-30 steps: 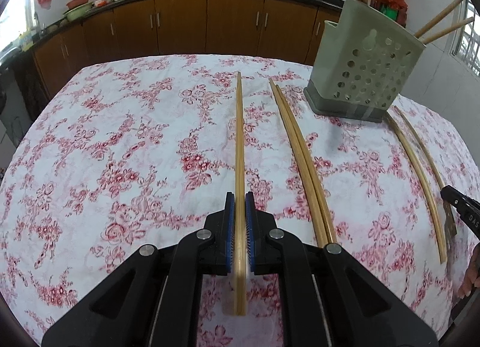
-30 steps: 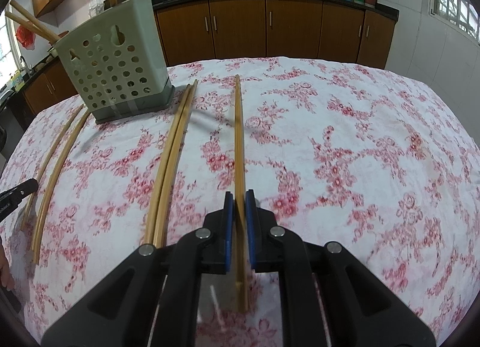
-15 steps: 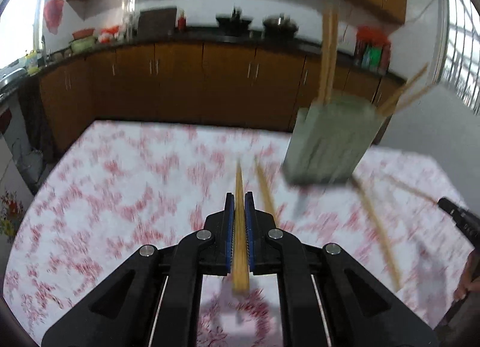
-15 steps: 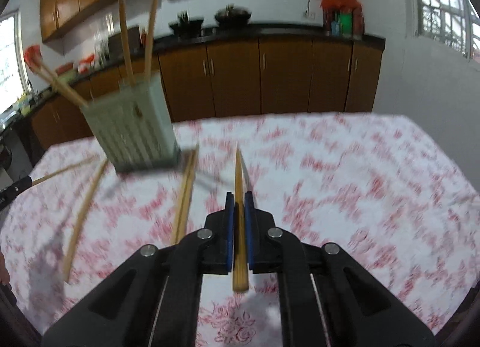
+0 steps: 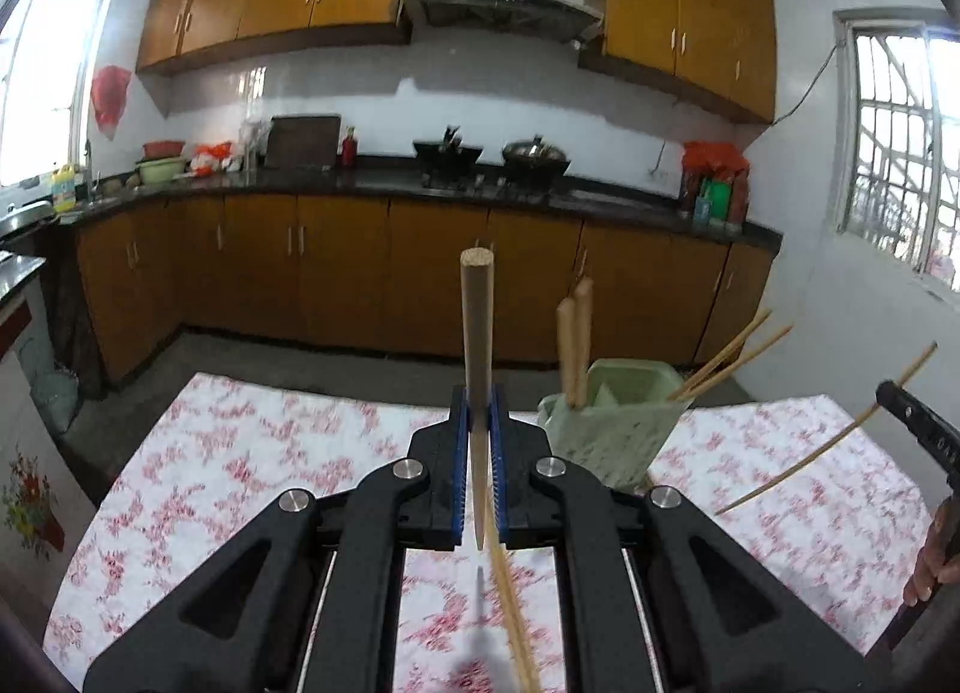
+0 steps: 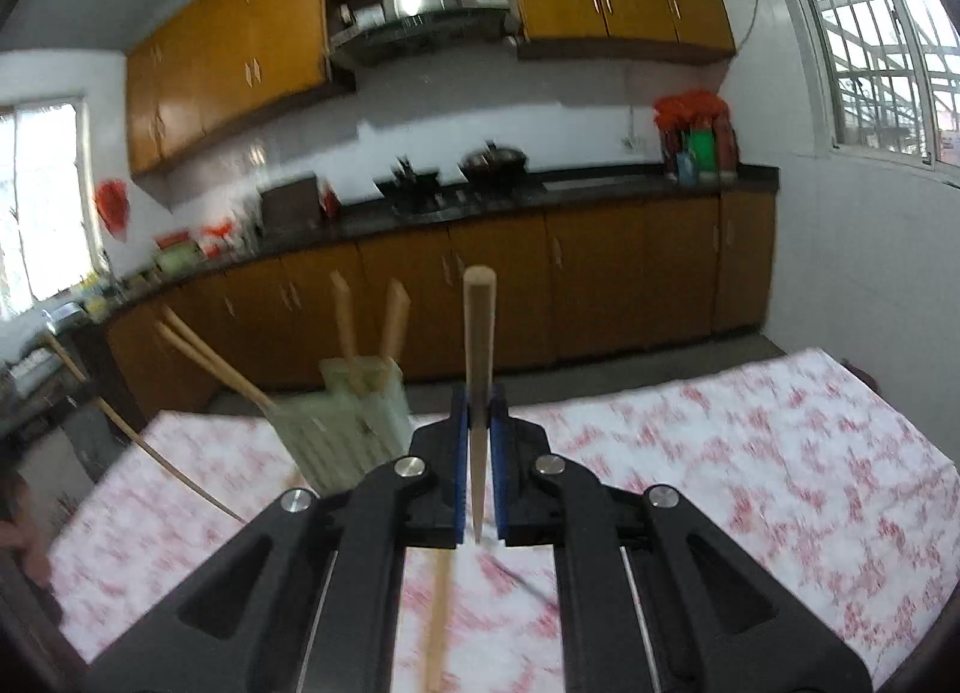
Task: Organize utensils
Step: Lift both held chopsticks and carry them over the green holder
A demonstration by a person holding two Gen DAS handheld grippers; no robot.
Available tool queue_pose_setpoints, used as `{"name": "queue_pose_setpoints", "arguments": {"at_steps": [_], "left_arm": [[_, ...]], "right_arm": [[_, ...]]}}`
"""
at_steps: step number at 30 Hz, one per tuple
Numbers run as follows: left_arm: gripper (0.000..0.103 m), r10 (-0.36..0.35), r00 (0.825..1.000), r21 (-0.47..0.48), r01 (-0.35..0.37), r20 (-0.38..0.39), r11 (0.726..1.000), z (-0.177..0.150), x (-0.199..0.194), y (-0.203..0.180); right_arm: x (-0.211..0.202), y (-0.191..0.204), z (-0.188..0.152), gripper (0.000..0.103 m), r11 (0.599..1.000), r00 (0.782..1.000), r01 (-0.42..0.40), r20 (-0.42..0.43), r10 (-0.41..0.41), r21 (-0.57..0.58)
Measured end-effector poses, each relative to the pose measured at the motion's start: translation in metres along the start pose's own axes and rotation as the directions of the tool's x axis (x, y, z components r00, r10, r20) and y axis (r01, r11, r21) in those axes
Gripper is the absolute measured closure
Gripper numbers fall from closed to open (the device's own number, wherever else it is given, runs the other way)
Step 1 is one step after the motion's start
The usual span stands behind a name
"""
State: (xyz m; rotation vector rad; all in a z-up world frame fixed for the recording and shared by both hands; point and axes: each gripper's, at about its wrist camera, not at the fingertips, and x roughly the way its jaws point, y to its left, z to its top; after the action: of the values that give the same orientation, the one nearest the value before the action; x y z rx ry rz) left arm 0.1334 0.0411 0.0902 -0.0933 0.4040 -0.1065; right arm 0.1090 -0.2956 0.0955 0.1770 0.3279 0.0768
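Two grippers, left (image 5: 478, 417) and right (image 6: 478, 417), each clamp one chopstick (image 5: 477, 333) (image 6: 478, 345) raised over the table (image 5: 240, 453), near the holder (image 5: 606, 429), which has more chopsticks in it.

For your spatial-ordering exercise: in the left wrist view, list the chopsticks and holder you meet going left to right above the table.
Chopstick in the left gripper → upright chopstick pair → green holder → leaning chopstick pair → chopstick held by the right gripper.

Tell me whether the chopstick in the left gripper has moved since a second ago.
Yes. The chopstick has risen off the floral tablecloth, where it lay flat; its tip now stands against the lower cabinets, above the green holder.
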Motion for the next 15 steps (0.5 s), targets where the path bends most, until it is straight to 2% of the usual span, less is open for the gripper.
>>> {"name": "queue_pose_setpoints", "arguments": {"at_steps": [6, 11, 15], "left_arm": [[0.095, -0.089, 0.991, -0.017, 0.092, 0.097, 0.996, 0.029, -0.019, -0.023], [0.095, -0.108, 0.972, -0.019, 0.115, 0.210, 0.993, 0.053, -0.021, -0.044], [0.095, -0.086, 0.958, -0.021, 0.096, 0.273, 0.995, 0.067, -0.003, -0.058]], "right_arm": [[-0.019, 0.023, 0.043, 0.095, 0.988, 0.983, -0.150, 0.115, 0.146, 0.026], [-0.004, 0.045, 0.061, 0.095, 0.987, 0.973, -0.163, 0.165, 0.161, -0.004], [0.026, 0.055, 0.067, 0.095, 0.989, 0.978, -0.145, 0.148, 0.145, -0.015]]}}
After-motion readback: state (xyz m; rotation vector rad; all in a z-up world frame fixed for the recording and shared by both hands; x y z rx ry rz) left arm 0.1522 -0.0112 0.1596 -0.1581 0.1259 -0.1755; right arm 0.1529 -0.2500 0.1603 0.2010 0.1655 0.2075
